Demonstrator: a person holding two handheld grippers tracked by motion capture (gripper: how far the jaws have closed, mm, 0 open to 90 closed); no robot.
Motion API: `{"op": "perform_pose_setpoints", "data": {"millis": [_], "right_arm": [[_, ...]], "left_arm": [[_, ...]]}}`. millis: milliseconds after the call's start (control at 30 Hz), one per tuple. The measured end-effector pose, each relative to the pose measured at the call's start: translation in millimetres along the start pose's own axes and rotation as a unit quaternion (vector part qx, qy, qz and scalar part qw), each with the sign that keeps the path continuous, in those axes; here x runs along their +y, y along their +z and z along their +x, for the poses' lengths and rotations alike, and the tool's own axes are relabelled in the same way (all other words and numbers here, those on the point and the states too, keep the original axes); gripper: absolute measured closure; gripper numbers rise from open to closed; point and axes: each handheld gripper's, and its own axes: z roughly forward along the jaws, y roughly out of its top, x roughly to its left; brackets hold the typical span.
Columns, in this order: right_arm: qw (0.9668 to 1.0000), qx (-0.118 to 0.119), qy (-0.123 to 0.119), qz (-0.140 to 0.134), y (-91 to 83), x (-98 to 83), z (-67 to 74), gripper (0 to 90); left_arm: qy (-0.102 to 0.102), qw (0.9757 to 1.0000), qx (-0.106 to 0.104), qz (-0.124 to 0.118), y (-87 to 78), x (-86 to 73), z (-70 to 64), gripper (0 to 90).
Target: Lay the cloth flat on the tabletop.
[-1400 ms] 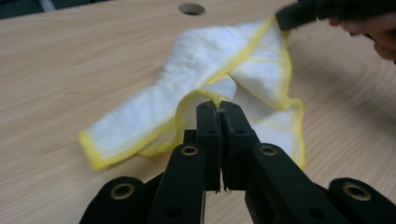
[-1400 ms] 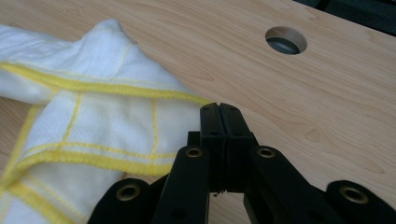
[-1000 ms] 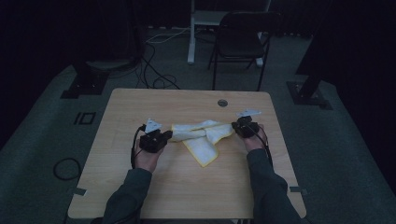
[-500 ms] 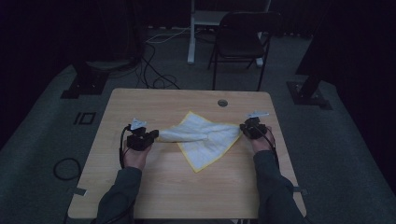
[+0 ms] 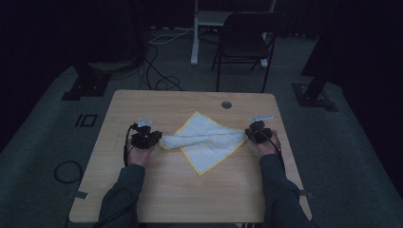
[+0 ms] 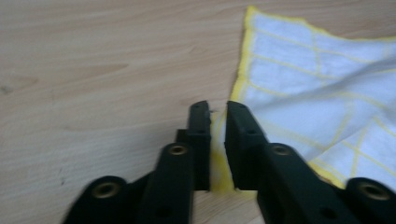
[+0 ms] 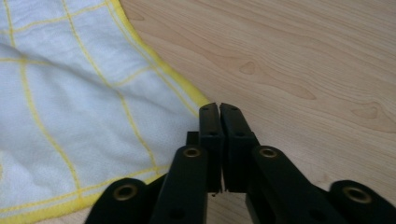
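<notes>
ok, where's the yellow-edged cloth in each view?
High view: cloth at table centre, stretched between both grippers.
Left gripper view: cloth upper right, its yellow corner between the slightly parted jaws.
Right gripper view: cloth fills the left, its corner reaching the jaw tips.
Shared landmark: the cloth's yellow hem on the wooden table.

In the left gripper view, the white square cloth with yellow grid lines and yellow hem (image 6: 322, 84) runs off the right edge, and the strip of hem between the black jaws of the left gripper (image 6: 217, 108) is partly covered by them. In the right gripper view the cloth is cut off at the left and top, and whether the right gripper (image 7: 219, 108) pinches any fabric cannot be told. In the high view both grippers are too small to read.
</notes>
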Motion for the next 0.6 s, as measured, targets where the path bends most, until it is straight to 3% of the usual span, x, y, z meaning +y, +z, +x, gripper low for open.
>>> {"op": "perform_pose_setpoints", "data": {"millis": [133,267,467,600], "right_arm": [[0.9999,-0.003,-0.005,-0.012,-1.5,3.8,3.3,76.8],[0.9994,0.008,-0.015,-0.031,-2.7,10.8,11.6,75.4],[0.9975,0.031,-0.03,-0.056,2.0,19.5,27.2,76.0],[0.997,0.043,-0.031,-0.056,9.9,21.7,35.4,77.1]], "left_arm": [[0.024,0.9996,-0.006,-0.012,-9.6,3.8,-15.5,73.8],[0.044,0.9984,-0.032,-0.015,-9.8,5.5,-36.7,73.7],[0.072,0.9953,-0.064,0.0,8.2,0.0,-65.4,73.2],[0.085,0.9929,-0.082,0.012,19.7,-6.1,-82.1,72.5]]}}
